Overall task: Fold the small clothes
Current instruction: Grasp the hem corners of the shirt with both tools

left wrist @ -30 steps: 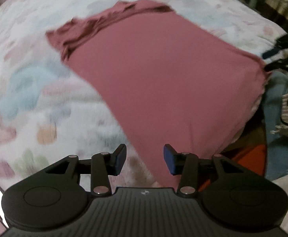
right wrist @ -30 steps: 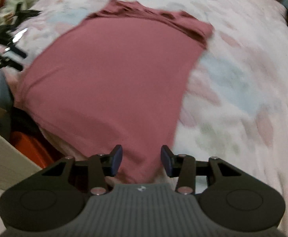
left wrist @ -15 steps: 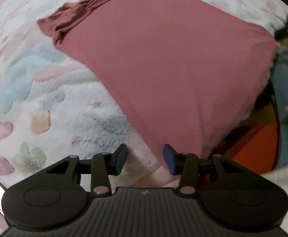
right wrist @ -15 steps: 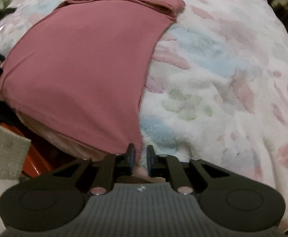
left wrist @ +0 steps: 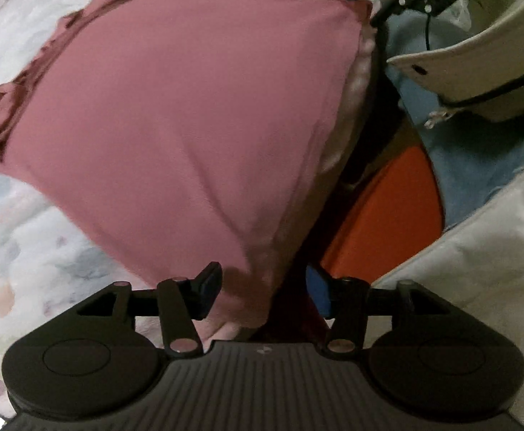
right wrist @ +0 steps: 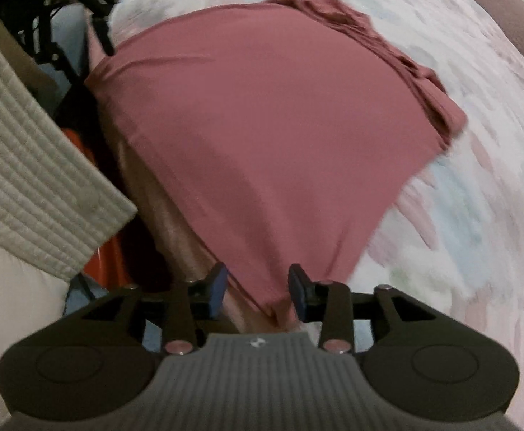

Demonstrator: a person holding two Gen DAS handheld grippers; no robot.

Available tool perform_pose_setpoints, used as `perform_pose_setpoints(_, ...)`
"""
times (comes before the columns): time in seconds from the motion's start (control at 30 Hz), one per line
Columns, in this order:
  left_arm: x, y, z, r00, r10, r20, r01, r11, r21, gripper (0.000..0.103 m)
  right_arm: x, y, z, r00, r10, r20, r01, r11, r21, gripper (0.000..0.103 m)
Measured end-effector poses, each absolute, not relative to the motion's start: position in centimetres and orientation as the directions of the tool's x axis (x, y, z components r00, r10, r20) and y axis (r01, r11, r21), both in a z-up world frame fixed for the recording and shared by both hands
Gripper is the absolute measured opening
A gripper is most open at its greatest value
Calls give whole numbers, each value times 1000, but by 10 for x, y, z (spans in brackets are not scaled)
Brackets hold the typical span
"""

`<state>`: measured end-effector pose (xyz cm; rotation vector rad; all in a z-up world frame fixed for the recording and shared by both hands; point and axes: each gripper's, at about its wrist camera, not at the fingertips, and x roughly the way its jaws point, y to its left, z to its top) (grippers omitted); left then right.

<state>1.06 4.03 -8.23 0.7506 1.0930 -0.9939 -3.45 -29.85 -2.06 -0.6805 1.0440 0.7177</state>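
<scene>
Lying flat on the fleecy pastel-patterned blanket (right wrist: 477, 186), the dusty-pink garment (right wrist: 280, 125) has its near hem draped over the bed's edge, its far end bunched. The left gripper (left wrist: 263, 292) and right gripper (right wrist: 256, 289) each straddle a near corner with jaws spread, gripping nothing. This looks like the start of a fold: next, both should pinch the corners and carry them towards the bunched end. Beside the bed sit an orange object (left wrist: 387, 212) and quilted cream fabric (right wrist: 28, 179).
</scene>
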Motion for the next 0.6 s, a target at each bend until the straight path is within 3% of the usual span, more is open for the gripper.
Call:
perform_pose_setpoints(0.13, 6, 27, -103, 199, -216, -956, 914, 392, 102, 65, -33, -295, -32, 340, 167, -925, -823, 529, -207, 52)
perform_pose_setpoints(0.43, 3, 3, -142, 321, -146, -936, 899, 358, 253, 65, -26, -307, -57, 284, 108, -953, -870, 448, -208, 52)
perform_pose_setpoints(0.5, 4, 6, -140, 330, -141, -933, 904, 333, 270, 56, -27, -307, -64, 276, 88, -957, -882, 420, -215, 52)
perform_pose_setpoints(0.57, 7, 10, -131, 330, -146, -932, 901, 344, 265, 39, -24, -308, -67, 264, 80, -961, -884, 419, -207, 43)
perform_pose_setpoints(0.6, 10, 14, -124, 325, -156, -933, 899, 356, 253, 37, -20, -309, -66, 257, 83, -963, -877, 438, -196, 36)
